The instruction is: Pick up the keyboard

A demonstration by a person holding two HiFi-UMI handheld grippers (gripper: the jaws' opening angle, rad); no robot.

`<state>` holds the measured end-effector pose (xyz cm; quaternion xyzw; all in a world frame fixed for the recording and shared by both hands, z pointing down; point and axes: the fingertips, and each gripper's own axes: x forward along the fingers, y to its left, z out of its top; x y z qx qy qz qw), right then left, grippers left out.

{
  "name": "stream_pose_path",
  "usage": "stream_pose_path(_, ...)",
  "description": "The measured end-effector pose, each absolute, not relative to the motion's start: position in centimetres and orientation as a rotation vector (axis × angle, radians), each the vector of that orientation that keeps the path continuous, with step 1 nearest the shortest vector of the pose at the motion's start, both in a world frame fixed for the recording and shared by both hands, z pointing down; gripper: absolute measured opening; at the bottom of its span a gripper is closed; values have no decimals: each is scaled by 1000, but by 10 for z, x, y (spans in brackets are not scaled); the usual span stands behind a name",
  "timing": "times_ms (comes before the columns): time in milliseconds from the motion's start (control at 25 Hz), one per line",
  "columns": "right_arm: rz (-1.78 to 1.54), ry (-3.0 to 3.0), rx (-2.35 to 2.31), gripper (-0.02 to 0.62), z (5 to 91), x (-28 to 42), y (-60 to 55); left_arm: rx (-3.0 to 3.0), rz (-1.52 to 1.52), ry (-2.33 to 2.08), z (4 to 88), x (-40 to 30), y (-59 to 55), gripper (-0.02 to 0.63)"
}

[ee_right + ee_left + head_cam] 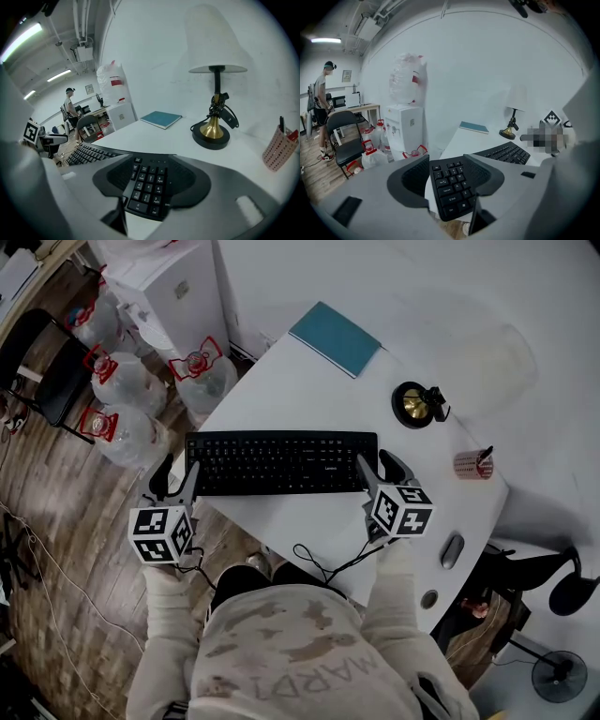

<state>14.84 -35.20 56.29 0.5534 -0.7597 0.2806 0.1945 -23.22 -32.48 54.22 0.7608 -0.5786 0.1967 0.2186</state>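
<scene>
A black keyboard (281,462) lies flat across the white table (291,390), near its front edge. My left gripper (178,476) is at the keyboard's left end and my right gripper (382,469) at its right end. In the left gripper view the keyboard's left end (449,187) sits between the open jaws of that gripper (450,190). In the right gripper view the number-pad end (147,190) lies between the open jaws of that gripper (150,187). Neither pair of pads visibly presses on the keyboard, which rests on the table.
A teal book (336,337) lies at the table's far corner. A brass-based lamp (412,404), a red pen holder (473,465) and a mouse (452,550) stand to the right. Water bottles (127,381), a dispenser (173,282) and a chair (47,362) stand at the left. A cable (323,563) hangs off the front edge.
</scene>
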Motion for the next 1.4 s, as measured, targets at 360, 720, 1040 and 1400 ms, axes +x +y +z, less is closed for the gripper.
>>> stream_pose_path(360,889,-2083,1528,292,593,162,-356,2016,607,-1512,582,-230,-331,291)
stream_pose_path(720,962,-2045,1509,304,615,171,-354,1938,648,-1472,611,-228,-331,321)
stream_pose_path(1040,1045,-2057,1471,311,628,170,-351,1900,635,-1440,621,-227,-330,325)
stream_pose_path(1400,1075,-2097,1452,313,629,168,-353,1867,566,-1391,625,-219,-331,324)
